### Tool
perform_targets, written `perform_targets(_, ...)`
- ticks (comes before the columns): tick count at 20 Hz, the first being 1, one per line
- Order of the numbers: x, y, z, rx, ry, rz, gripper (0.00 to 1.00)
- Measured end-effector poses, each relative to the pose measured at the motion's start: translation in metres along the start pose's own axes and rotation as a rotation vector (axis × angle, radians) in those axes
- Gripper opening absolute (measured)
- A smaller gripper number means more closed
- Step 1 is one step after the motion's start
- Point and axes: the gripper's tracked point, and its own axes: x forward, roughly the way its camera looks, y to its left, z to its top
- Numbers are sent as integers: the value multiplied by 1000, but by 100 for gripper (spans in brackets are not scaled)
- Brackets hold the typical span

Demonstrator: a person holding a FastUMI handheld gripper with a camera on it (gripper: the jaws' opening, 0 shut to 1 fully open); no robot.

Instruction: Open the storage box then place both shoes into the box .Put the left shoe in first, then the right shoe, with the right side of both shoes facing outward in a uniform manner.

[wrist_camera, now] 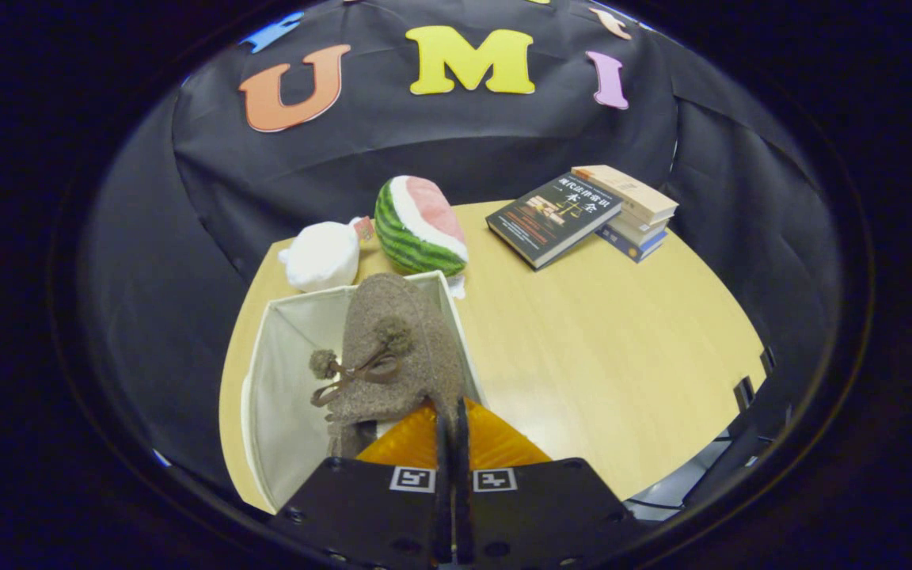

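Observation:
A brown fuzzy shoe [393, 348] with a bow and two pompoms stands just ahead of my fingers, its toe pointing away and up. It sits inside the open white fabric storage box [286, 396], against the box's right wall. My gripper [452, 419] is shut on the shoe's near edge, with the fingers almost touching and only a thin rim of the shoe between them. The box's floor beneath the shoe is hidden.
Beyond the box lie a white plush toy [321, 255] and a watermelon plush [420, 226]. A stack of books [583, 214] lies at the far right of the light wooden table [606, 348]. The table's rounded edge runs close on the right.

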Motion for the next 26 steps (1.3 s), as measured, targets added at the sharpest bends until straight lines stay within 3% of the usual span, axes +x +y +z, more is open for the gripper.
perform_targets(3,4,11,1,-16,-2,33,16)
perform_targets(6,-7,15,17,-62,-63,56,17)
perform_targets(13,-60,-16,65,-126,-247,133,85)
perform_targets(15,-79,-38,81,-116,-299,142,96)
perform_targets(26,-181,-208,169,-78,-610,140,95)
